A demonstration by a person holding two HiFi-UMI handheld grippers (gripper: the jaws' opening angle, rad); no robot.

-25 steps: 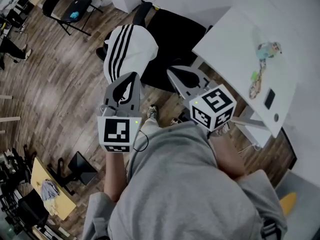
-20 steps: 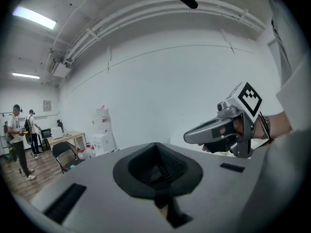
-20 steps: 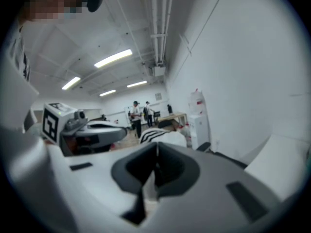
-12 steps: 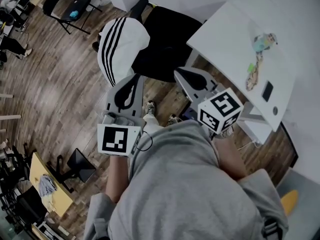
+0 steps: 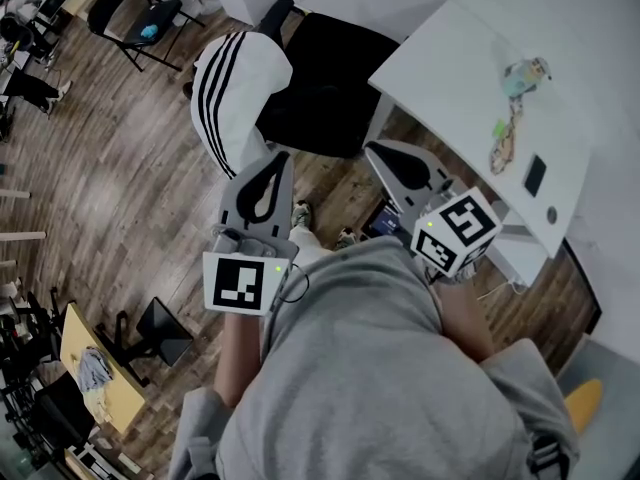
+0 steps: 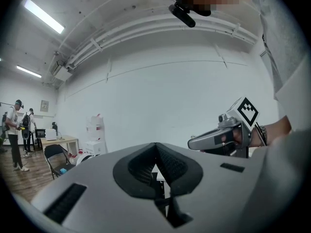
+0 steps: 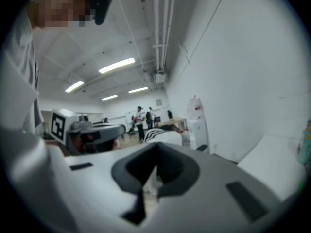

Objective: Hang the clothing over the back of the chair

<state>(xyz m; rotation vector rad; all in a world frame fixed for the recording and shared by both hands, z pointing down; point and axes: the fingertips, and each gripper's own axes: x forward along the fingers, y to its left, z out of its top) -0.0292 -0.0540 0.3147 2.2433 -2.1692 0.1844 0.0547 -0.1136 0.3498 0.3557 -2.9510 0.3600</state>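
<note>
The clothing [image 5: 235, 93], a white garment with black stripes, lies draped over the back of a black chair [image 5: 325, 78] at the top of the head view. My left gripper [image 5: 278, 158] is shut and empty, a short way in front of the garment. To its right my right gripper [image 5: 375, 148] is also shut and holds nothing, near the chair's seat edge. The left gripper view shows its jaws [image 6: 156, 145] pressed together against a white wall, with the right gripper [image 6: 218, 140] beside it. Over the shut jaws [image 7: 155, 147] in the right gripper view, the striped garment [image 7: 163, 136] shows far off.
A white table [image 5: 450, 78] with small items stands right of the chair. A black folding chair [image 5: 135, 13] is at the far left. A yellow table [image 5: 95, 373] sits lower left. People stand in the room's distance [image 6: 14, 130]. The person's shoes [image 5: 302, 220] are on the wooden floor.
Both grippers have drawn back from the chair toward the person, still shut. The garment stays draped on the chair back, now further from the jaws.
</note>
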